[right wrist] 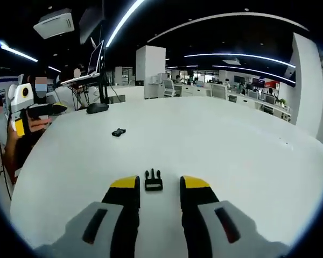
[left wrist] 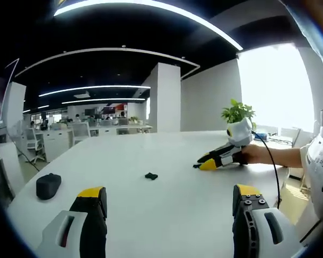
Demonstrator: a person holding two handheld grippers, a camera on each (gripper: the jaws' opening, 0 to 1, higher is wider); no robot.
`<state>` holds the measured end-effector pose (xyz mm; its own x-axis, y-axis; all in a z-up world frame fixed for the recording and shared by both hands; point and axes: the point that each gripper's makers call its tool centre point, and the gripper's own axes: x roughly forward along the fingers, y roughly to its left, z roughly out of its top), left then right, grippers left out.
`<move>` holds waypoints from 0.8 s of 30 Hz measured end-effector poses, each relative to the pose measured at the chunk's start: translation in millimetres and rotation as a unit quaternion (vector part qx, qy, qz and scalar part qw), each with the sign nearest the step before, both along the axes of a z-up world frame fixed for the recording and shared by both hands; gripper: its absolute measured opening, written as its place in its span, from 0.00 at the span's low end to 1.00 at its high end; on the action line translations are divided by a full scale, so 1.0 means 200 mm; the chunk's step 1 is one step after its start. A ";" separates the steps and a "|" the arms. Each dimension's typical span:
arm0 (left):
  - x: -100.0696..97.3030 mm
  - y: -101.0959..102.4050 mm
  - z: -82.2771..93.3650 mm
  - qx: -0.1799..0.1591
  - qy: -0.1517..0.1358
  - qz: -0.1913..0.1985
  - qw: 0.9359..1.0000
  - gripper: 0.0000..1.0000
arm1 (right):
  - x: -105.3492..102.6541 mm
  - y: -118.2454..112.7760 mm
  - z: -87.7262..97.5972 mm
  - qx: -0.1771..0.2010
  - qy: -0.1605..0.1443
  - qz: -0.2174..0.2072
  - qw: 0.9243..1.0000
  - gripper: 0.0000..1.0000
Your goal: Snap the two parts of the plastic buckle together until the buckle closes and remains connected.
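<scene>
Small dark print stands on the person's white sleeve [left wrist: 321, 161], too blurred to read; nothing else carries lettering.

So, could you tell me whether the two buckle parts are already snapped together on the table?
No, the pronged buckle part lies between the right gripper jaws, while the other buckle part sits apart, farther across the table.

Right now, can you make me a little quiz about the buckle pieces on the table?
1. True or false: the two buckle parts are already snapped together.
2. Which gripper has a buckle part lying on the table between its open jaws? A left, B right.
3. What dark thing lies at the table's edge, beyond the other buckle part?

Key:
1. False: pronged buckle part and other buckle part lie apart on the white table.
2. B, right gripper.
3. A computer mouse.
</scene>
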<state>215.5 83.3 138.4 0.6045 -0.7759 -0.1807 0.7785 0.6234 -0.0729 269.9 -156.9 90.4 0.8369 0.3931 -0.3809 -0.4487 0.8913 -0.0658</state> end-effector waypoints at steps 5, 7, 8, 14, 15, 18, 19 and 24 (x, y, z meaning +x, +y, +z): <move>0.00 0.00 -0.01 0.002 0.002 0.000 1.000 0.99 | 0.00 0.00 0.00 -0.002 -0.002 0.003 1.000 0.23; 0.00 0.00 -0.01 0.002 0.001 0.000 1.000 0.99 | -0.01 0.01 0.00 -0.002 -0.002 0.006 1.000 0.20; 0.00 0.01 0.00 0.001 0.001 0.000 1.000 0.99 | -0.01 0.01 0.01 -0.002 -0.002 0.009 1.000 0.19; 0.00 0.01 -0.01 0.003 0.003 0.000 1.000 0.99 | -0.02 0.04 0.01 -0.005 -0.001 0.021 1.000 0.14; 0.00 0.01 -0.01 0.004 0.004 0.000 1.000 0.99 | -0.02 0.04 0.01 -0.004 -0.001 0.023 1.000 0.13; 0.00 0.00 -0.01 0.005 0.004 -0.001 1.000 0.99 | -0.02 0.05 0.01 -0.002 0.001 0.025 1.000 0.12; 0.00 0.00 -0.01 0.005 0.004 -0.001 1.000 0.99 | -0.02 0.05 0.01 0.000 0.002 0.023 1.000 0.12; 0.00 -0.01 -0.01 0.004 0.006 -0.002 1.000 0.98 | -0.03 0.05 0.01 -0.002 0.005 0.021 1.000 0.12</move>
